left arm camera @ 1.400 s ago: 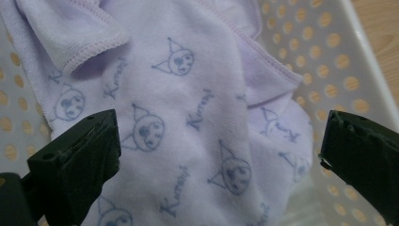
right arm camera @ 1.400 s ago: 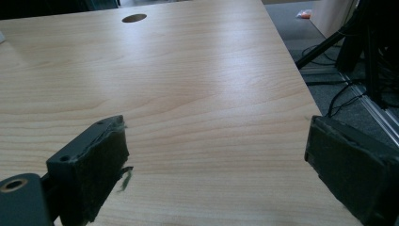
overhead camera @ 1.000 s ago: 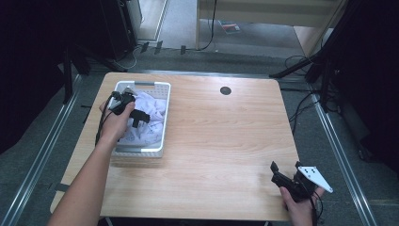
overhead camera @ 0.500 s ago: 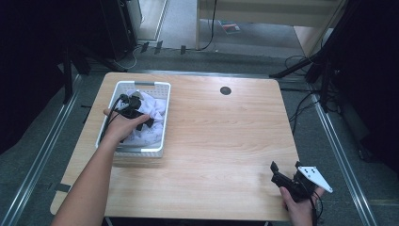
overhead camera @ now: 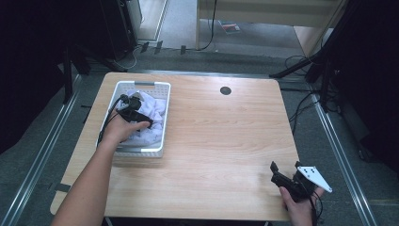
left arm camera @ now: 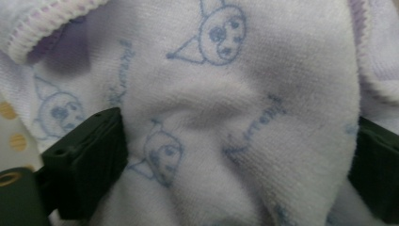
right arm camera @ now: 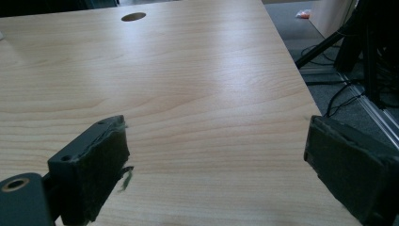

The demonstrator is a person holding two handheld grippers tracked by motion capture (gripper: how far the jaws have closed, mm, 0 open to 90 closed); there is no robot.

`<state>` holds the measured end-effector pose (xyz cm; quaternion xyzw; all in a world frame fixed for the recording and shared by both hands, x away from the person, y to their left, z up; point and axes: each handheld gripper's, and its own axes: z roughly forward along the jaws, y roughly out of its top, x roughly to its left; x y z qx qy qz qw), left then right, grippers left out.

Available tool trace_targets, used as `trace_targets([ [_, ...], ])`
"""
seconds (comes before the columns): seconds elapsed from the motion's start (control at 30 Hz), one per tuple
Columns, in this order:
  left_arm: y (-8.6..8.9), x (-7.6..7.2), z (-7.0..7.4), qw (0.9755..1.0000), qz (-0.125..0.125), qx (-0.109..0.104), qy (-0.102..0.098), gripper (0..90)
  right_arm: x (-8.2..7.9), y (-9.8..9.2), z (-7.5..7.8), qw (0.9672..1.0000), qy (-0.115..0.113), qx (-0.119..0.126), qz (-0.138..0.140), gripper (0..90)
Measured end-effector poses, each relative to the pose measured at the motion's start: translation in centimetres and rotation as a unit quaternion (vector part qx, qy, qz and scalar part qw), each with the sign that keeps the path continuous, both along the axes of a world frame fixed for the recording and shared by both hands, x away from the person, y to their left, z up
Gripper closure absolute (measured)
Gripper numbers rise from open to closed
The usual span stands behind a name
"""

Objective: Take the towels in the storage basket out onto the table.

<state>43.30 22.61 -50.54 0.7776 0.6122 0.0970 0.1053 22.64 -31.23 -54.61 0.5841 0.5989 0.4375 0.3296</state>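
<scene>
we see a wooden table (overhead camera: 221,141) from above, with one white basket (overhead camera: 162,120) at its far left holding a heap of white cloth (overhead camera: 153,110). our left gripper (overhead camera: 143,123) is down in the basket, pressed into the heap. in the left gripper view, a fold of the cloth (left arm camera: 226,117), white terry printed with small blue cartoon faces, bulges up between the two black jaws. the jaws stand wide and have just been closing a little on it; their inner faces meet the fabric at both sides, but we cannot tell whether they pinch it yet. the fold lies straight ahead of the fingers, its ridge running away from them. we cannot count how many separate cloths make up the heap.

our right gripper (overhead camera: 282,174) rests at the near right corner, well apart from the basket, jaws wide open with nothing between them, only bare wood. the left hand is much the nearer. we count two grippers and one dark round hole (overhead camera: 225,90) in the tabletop.
</scene>
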Motion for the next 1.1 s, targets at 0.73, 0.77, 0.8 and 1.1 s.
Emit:
trace_targets([
  [0.73,-0.7,-0.1,1.6,0.9982,-0.003,0.058,-0.016,69.1,0.1,-0.1,0.0,1.0000,0.003,0.003,0.002,7.3],
  [0.77,-0.8,-0.1,1.8,0.9982,-0.004,0.058,-0.016,69.4,0.1,-0.1,0.0,1.0000,0.003,0.003,0.002,7.4],
  [0.8,-0.8,-0.1,2.0,0.9982,-0.006,0.058,-0.013,70.1,0.1,-0.1,0.0,1.0000,0.003,0.003,0.002,7.4],
  [1.1,-0.6,-0.3,6.5,0.9985,-0.006,0.037,-0.039,71.1,0.1,-0.1,0.0,1.0000,0.002,0.004,0.002,7.4],
])
